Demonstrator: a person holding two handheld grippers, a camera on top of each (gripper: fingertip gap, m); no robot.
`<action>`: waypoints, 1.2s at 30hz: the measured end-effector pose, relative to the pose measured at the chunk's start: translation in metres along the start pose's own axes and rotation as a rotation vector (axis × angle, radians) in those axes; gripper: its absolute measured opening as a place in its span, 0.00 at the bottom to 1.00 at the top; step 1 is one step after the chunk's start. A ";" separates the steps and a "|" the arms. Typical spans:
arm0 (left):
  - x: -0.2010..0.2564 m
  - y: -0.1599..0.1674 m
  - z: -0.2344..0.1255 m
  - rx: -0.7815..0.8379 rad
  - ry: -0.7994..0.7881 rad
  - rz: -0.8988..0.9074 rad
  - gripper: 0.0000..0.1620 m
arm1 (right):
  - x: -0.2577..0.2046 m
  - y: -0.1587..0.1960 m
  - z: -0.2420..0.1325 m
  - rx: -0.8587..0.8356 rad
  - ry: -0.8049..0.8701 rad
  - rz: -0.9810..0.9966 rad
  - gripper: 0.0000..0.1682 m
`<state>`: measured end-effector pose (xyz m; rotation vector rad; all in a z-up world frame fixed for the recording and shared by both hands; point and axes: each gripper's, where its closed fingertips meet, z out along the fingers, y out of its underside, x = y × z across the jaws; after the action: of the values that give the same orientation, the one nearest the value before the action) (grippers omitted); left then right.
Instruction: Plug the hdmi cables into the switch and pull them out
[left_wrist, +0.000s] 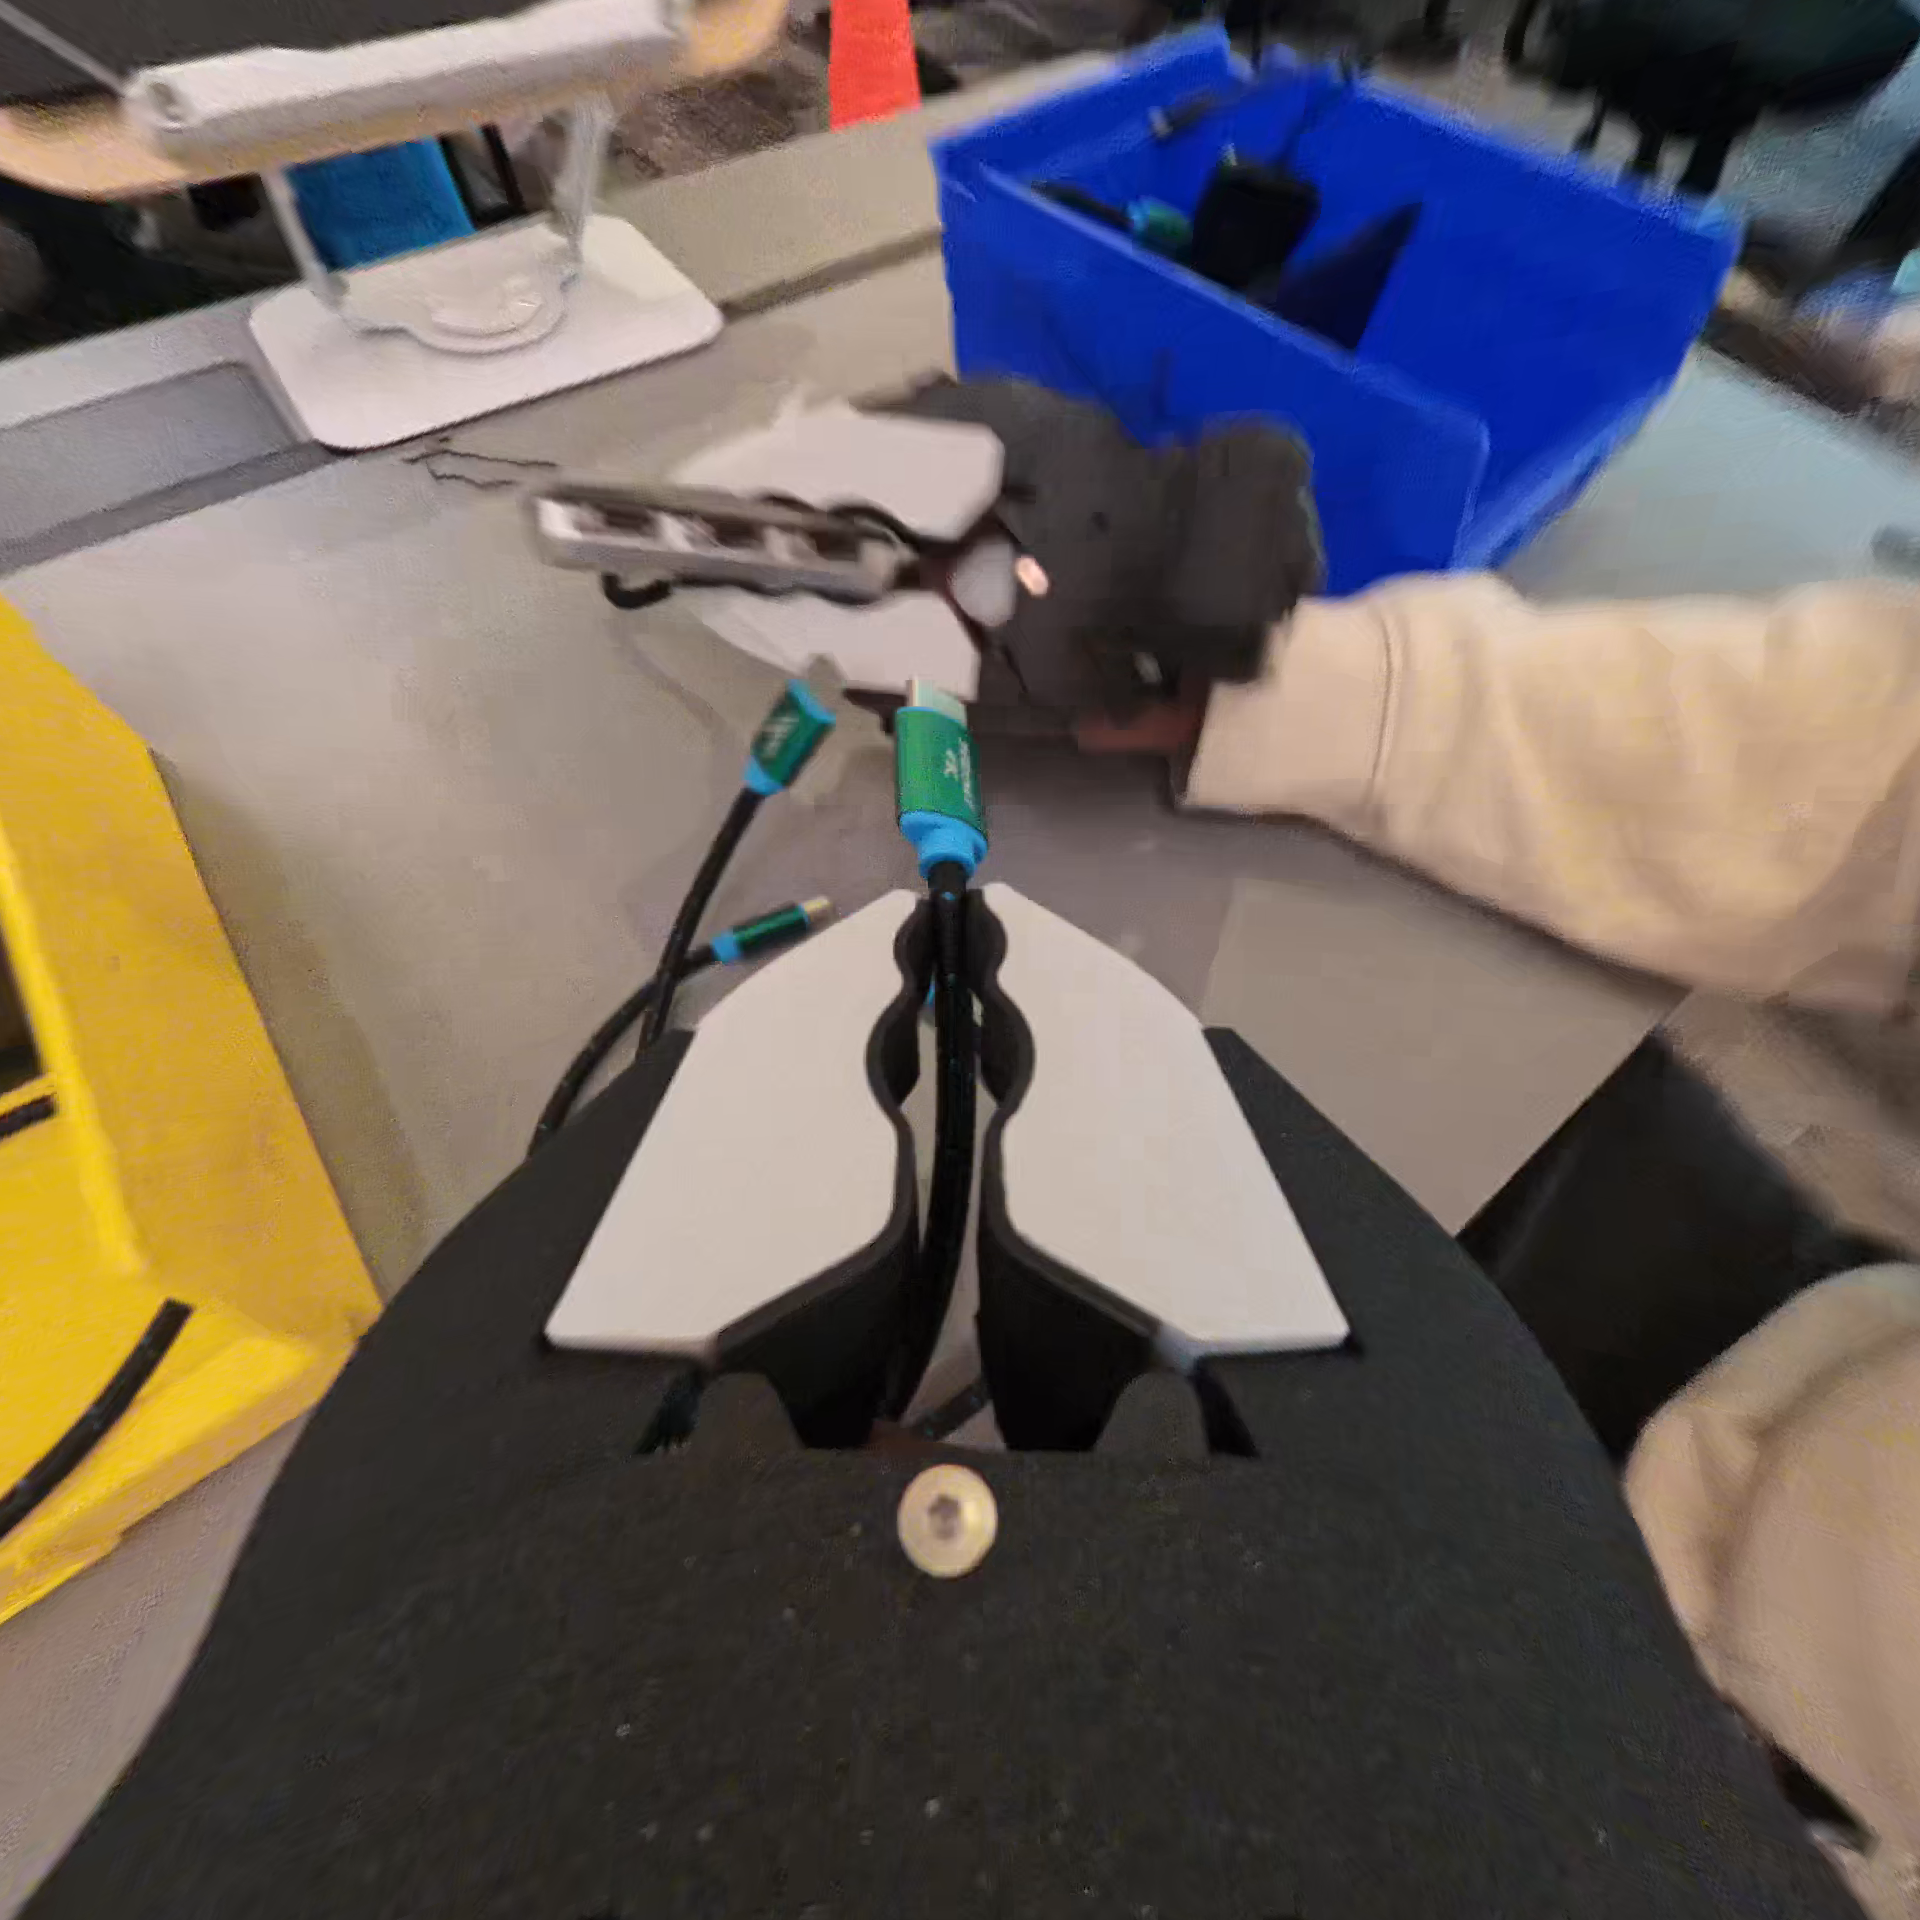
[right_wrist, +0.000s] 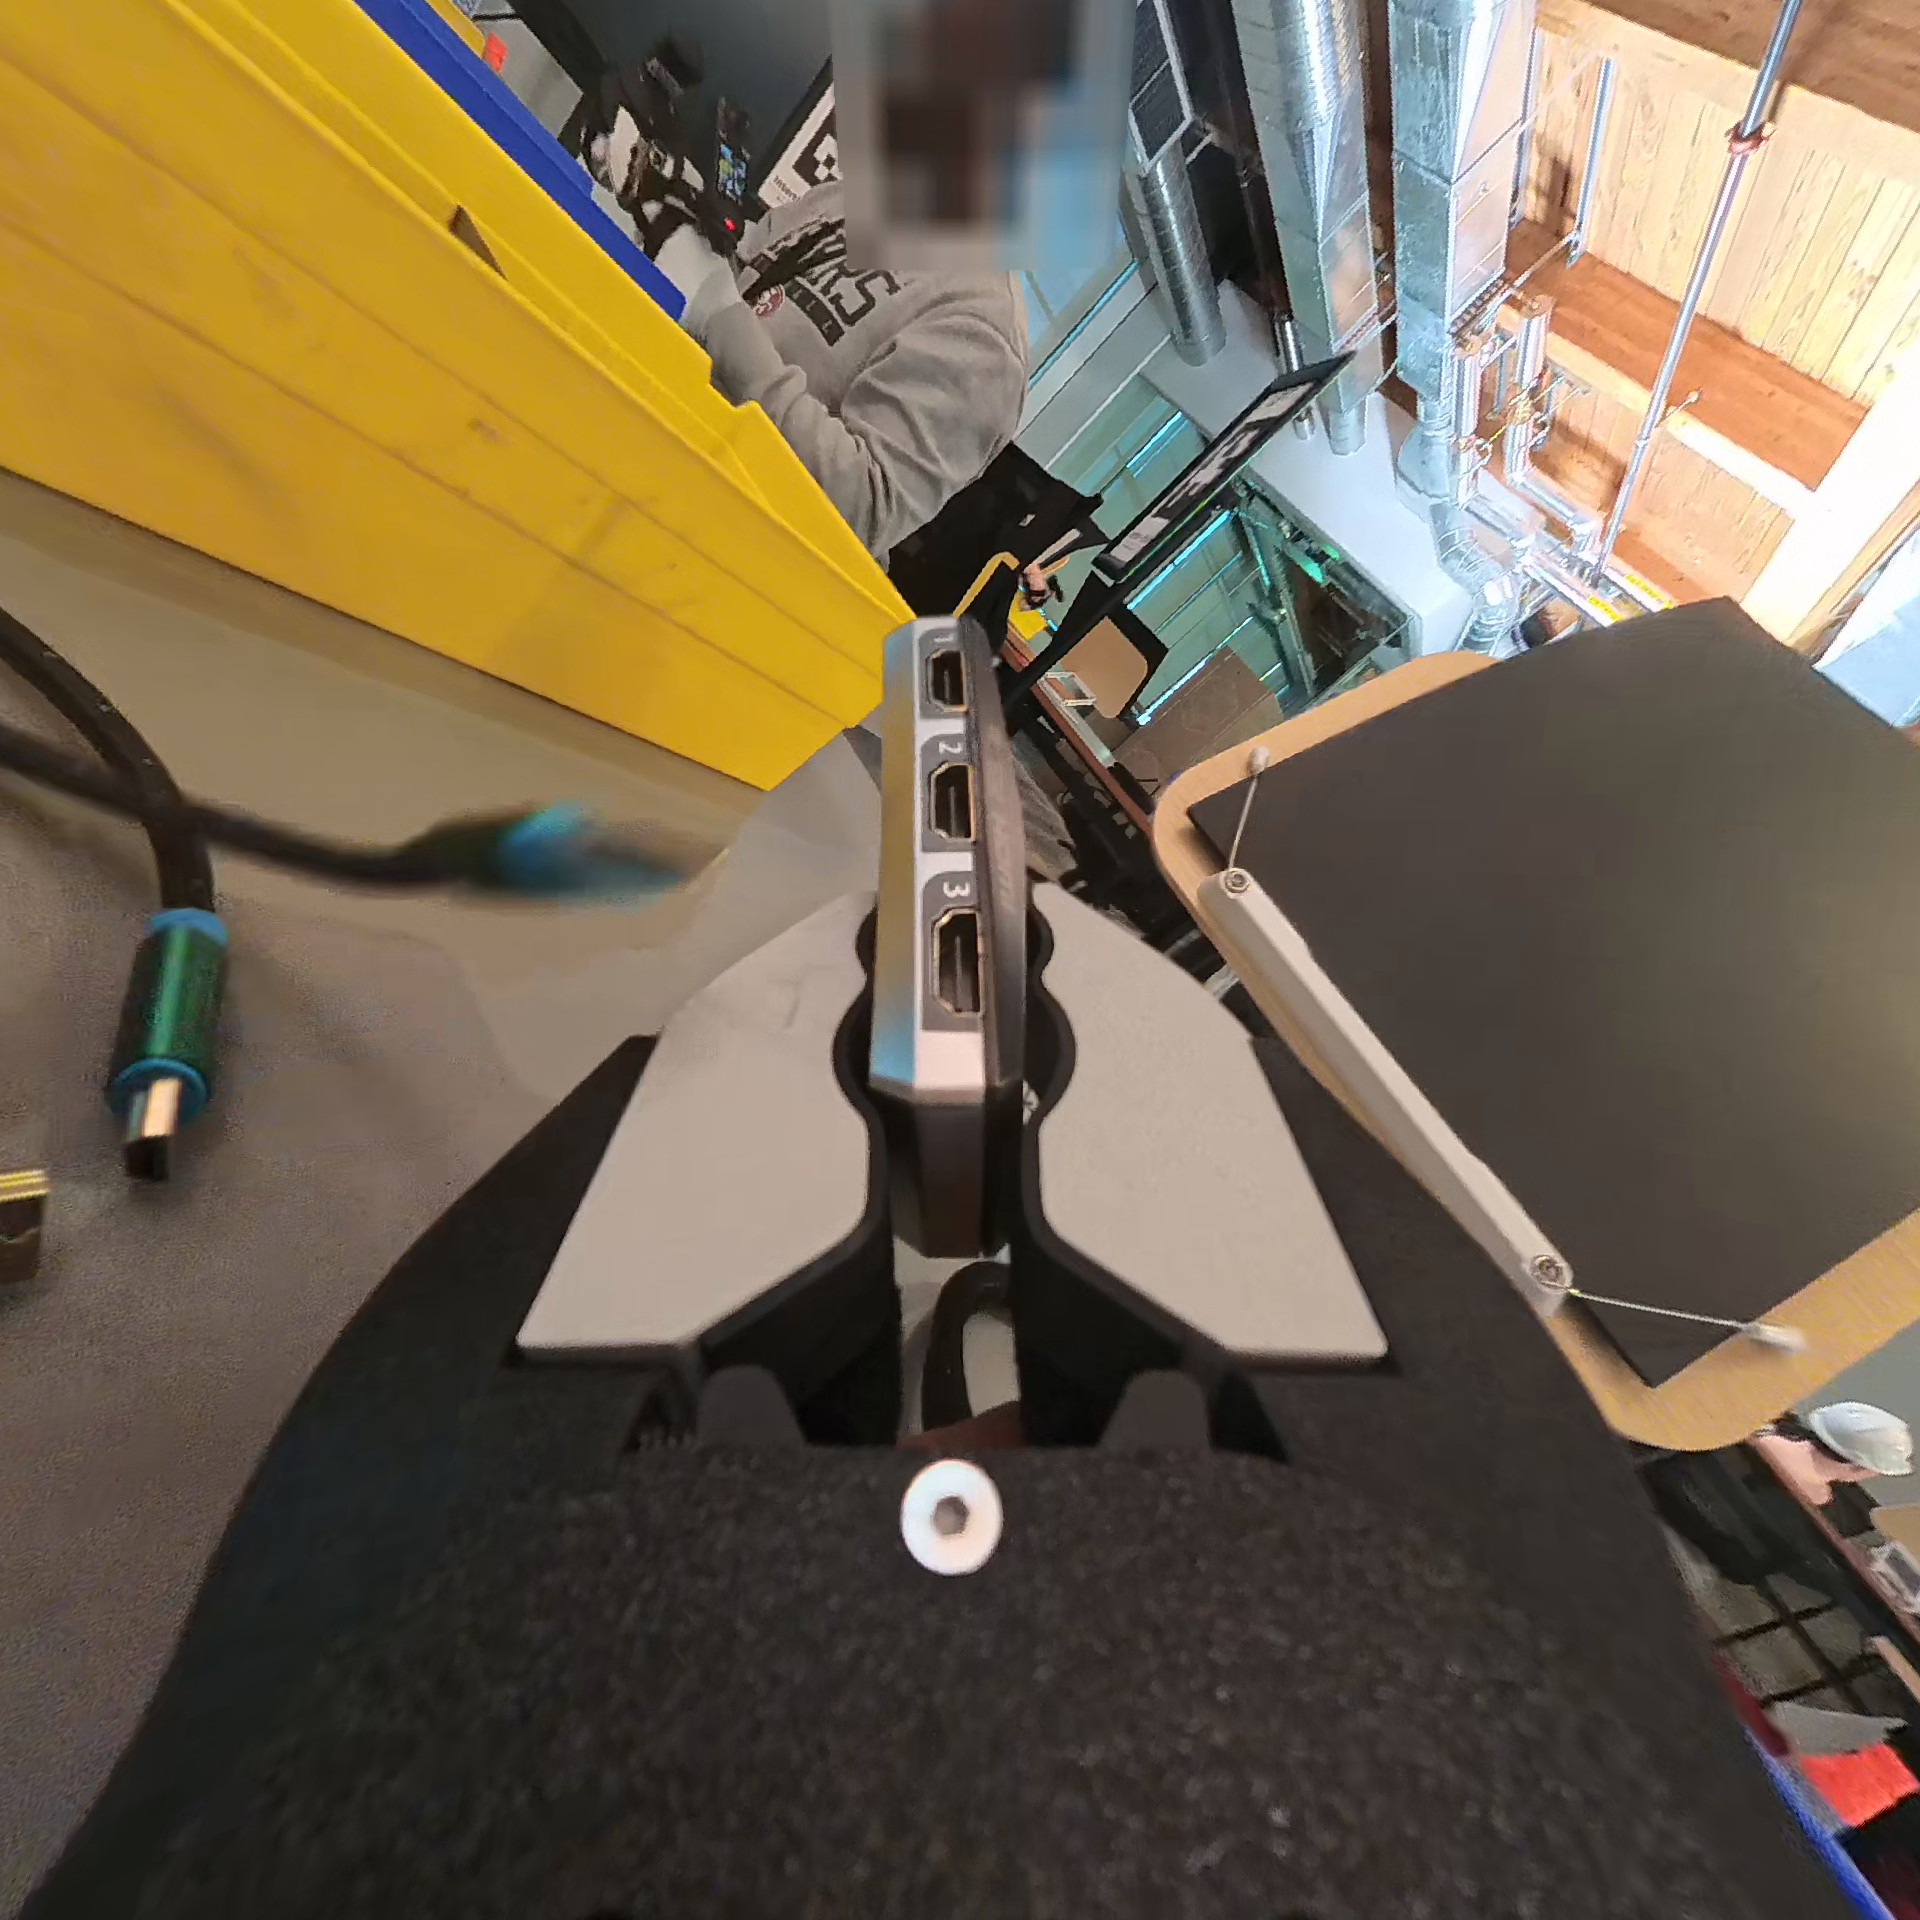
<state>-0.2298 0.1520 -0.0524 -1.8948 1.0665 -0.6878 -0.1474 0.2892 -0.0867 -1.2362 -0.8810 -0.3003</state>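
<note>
My left gripper (left_wrist: 948, 904) is shut on a black braided HDMI cable (left_wrist: 948, 1122). Its green plug (left_wrist: 940, 769) with a blue collar sticks out past the fingertips, a short way from the switch (left_wrist: 707, 535). My right gripper (right_wrist: 951, 914) is shut on the grey switch (right_wrist: 940, 810) and holds it off the table, its three empty ports facing left. The held plug shows blurred in the right wrist view (right_wrist: 551, 847), left of the switch and apart from it. Two more green plugs (left_wrist: 790, 732) (left_wrist: 774, 925) lie on the table; one shows in the right wrist view (right_wrist: 166, 1029).
A yellow bin (left_wrist: 125, 1143) stands at the left and a blue bin (left_wrist: 1351, 312) behind the switch. A white stand (left_wrist: 468, 322) stands at the back left. A gloved hand (left_wrist: 1153, 540) and a cream sleeve (left_wrist: 1558, 769) reach in from the right. A person in a grey hoodie (right_wrist: 894, 374) is beyond. My right fingertips sit around 15 cm from my left ones.
</note>
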 end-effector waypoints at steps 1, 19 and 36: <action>-0.011 -0.009 0.000 -0.004 0.009 -0.046 0.03 | 0.000 -0.001 0.000 -0.001 0.010 -0.021 0.13; -0.048 -0.022 0.064 -0.007 0.215 -0.549 0.04 | 0.003 0.002 0.001 -0.081 0.128 -0.233 0.14; -0.049 -0.020 0.073 0.100 0.303 -0.897 0.03 | 0.005 0.010 0.003 -0.141 0.149 -0.281 0.13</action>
<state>-0.1897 0.2296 -0.0744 -2.1894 0.2736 -1.5277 -0.1391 0.2964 -0.0895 -1.2017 -0.9163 -0.6811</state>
